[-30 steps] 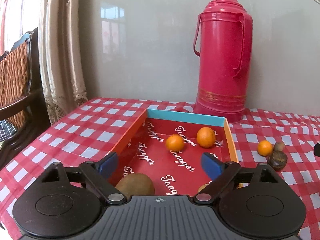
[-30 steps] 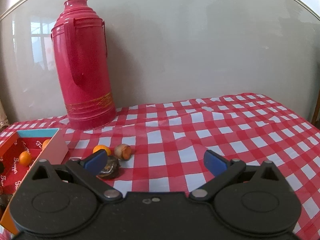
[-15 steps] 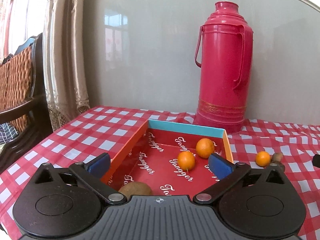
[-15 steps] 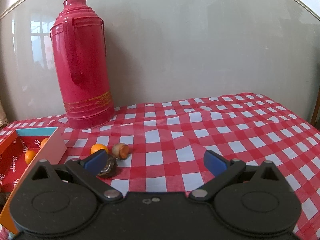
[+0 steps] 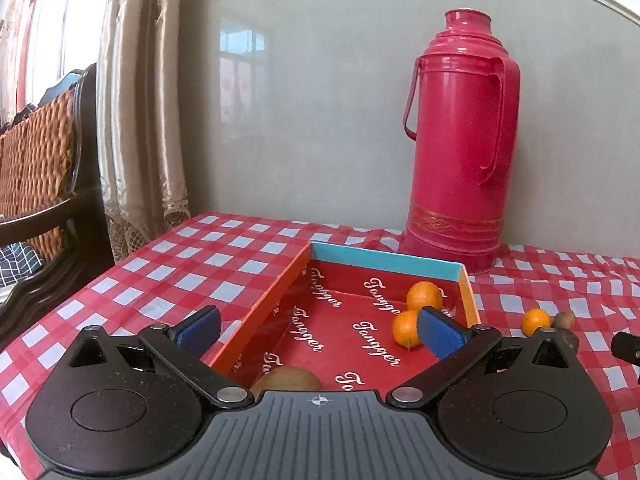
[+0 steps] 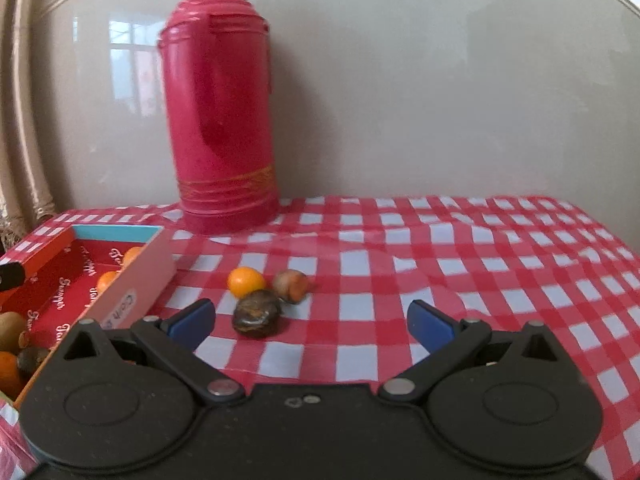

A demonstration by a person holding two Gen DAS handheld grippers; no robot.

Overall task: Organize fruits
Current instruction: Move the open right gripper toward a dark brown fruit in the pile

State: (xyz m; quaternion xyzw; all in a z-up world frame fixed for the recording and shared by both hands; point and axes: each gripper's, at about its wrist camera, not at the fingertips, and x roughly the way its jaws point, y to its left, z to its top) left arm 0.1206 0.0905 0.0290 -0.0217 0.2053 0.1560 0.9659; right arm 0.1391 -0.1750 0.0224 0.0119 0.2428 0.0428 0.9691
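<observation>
A red cardboard box (image 5: pixel 384 260) printed "Tangger" lies on the checked tablecloth. It holds two oranges (image 5: pixel 424 296) and a kiwi (image 5: pixel 288 378) at its near end. My left gripper (image 5: pixel 318 328) is open and empty above the box's near end. In the right wrist view a small orange (image 6: pixel 246 281), a dark brown fruit (image 6: pixel 257 313) and a brownish fruit (image 6: pixel 291 285) lie on the cloth just right of the box (image 6: pixel 132 280). My right gripper (image 6: pixel 310 324) is open and empty, a little short of them.
A tall red thermos (image 5: pixel 460 140) stands at the back against the wall, also in the right wrist view (image 6: pixel 220 120). A wicker chair (image 5: pixel 36 168) and a curtain (image 5: pixel 136 100) are off the table's left edge.
My left gripper has drawn back and risen from inside the box, still open. My right gripper has swung left toward the loose fruit, so they sit nearer the centre.
</observation>
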